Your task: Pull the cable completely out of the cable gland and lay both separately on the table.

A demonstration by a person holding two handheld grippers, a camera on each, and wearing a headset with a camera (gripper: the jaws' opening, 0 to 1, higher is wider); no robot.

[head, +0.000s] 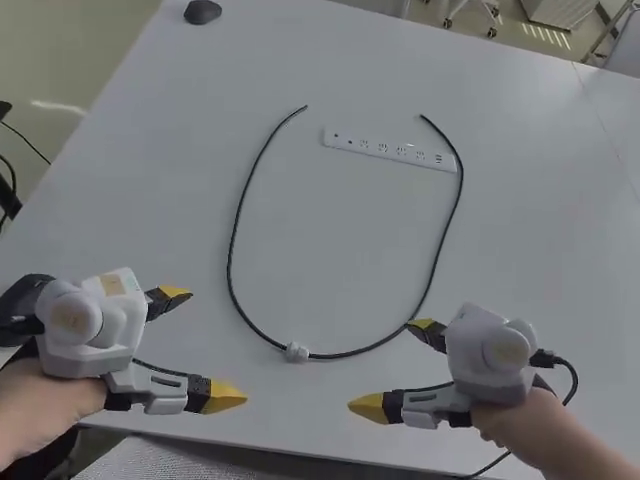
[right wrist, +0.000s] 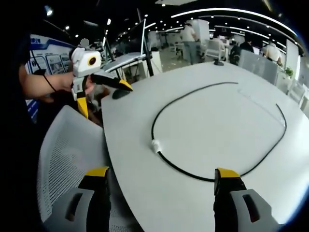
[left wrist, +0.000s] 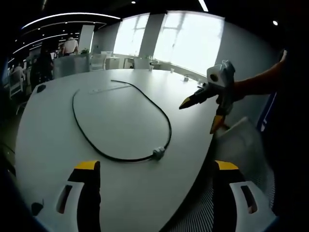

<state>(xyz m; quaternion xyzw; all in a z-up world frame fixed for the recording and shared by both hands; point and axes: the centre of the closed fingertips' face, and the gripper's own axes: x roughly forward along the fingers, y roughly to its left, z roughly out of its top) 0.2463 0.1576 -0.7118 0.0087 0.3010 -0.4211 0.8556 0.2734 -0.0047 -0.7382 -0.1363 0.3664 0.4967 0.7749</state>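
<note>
The black cable (head: 231,260) is lying in a wide open loop on the white bench (head: 130,170), its two free ends pointing away toward the white power strip (head: 390,149). The white cable gland (head: 297,352) is sitting at the bottom of that loop, near the bench's front edge, with the cable running through it, so nothing is separated yet. The left tool (head: 200,345) is hovering at the front edge to the left of the gland, jaws spread wide and gripping nothing. The right tool (head: 392,365) is mirroring it on the other side, equally released and empty. Both are pointing inward at the gland without touching it, probably setting up a two-handed pull: one tool pinching the gland, the other taking the cable just beside it. A computer mouse (head: 203,11) is resting at the far edge, well apart.
</note>
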